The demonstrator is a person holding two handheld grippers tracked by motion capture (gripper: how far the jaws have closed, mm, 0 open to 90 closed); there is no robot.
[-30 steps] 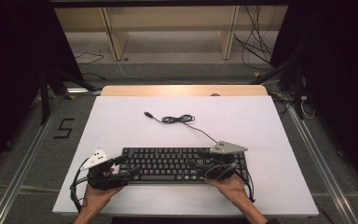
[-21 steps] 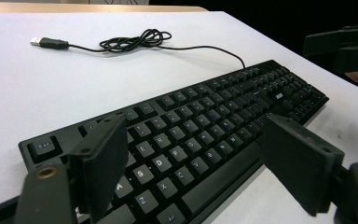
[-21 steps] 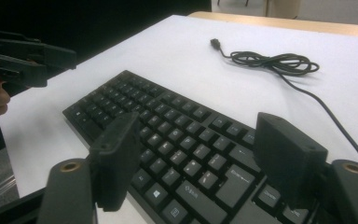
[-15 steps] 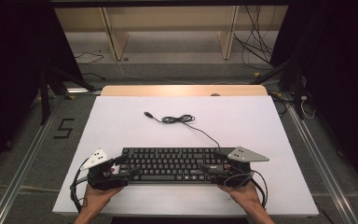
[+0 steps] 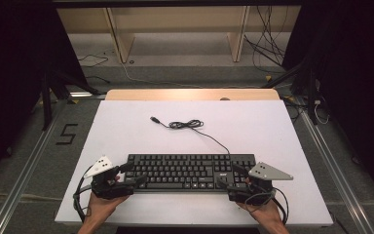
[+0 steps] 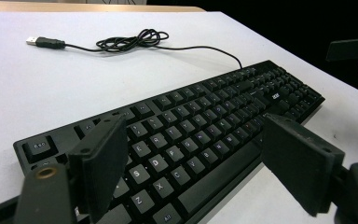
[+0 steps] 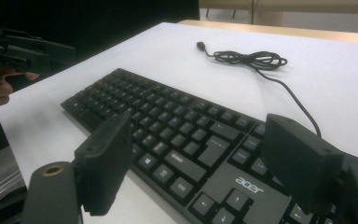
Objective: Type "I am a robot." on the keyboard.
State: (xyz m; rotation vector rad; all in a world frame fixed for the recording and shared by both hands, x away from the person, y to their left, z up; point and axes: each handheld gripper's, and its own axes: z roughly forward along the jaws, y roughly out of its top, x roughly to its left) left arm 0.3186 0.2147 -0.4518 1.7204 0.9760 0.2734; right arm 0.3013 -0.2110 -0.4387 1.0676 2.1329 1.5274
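Even overhead light, dark surroundings, perhaps slightly soft focus

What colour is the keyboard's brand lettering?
White, on the black keyboard; the lettering shows best in the right gripper view.

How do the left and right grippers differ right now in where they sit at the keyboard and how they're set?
The left gripper sits at the keyboard's letter-key end; the right gripper sits at the number-pad end. The left one's jaws straddle the keyboard's corner; the right one's jaws, just opened, stand over the keys near the logo. Both are open and neither pinches the keyboard.
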